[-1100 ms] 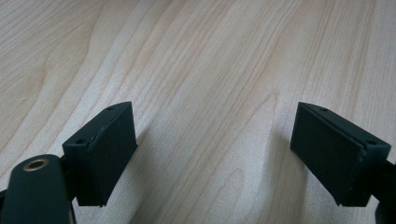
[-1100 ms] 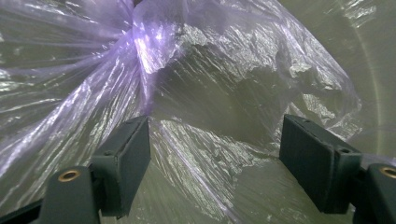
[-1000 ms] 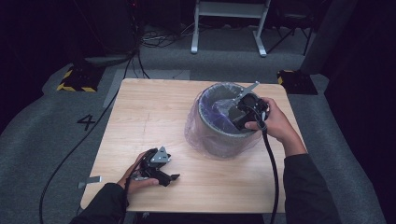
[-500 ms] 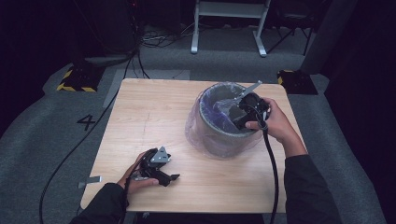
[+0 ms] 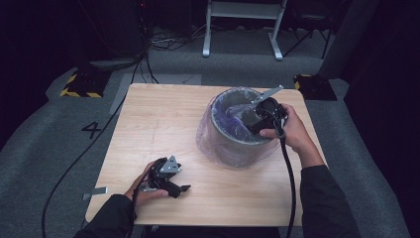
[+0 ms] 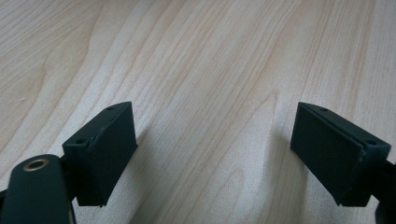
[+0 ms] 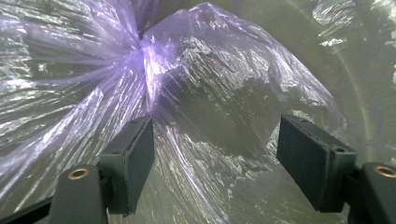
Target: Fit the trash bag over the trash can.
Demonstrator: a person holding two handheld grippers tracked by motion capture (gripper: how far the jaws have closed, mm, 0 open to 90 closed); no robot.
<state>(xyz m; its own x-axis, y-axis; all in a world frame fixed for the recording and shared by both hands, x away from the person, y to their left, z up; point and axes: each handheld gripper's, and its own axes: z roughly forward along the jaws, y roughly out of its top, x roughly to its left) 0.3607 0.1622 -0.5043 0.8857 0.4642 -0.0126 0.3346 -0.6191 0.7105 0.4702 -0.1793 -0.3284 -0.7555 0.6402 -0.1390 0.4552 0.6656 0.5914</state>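
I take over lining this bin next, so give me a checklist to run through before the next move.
1. Right gripper jaws open: ok; they have just been closing a little, with bag film between them, not pinched.
2. Right gripper inside the bin: ok.
3. Bag folded over the bin's rim: ok on the near and left sides; far side cannot tell.
4. Bag spread flat inside: not ok, it is bunched into a gathered knot.
5. Left gripper open and holding nothing, over bare table: ok.
6. Bin well in from the table edge: ok.
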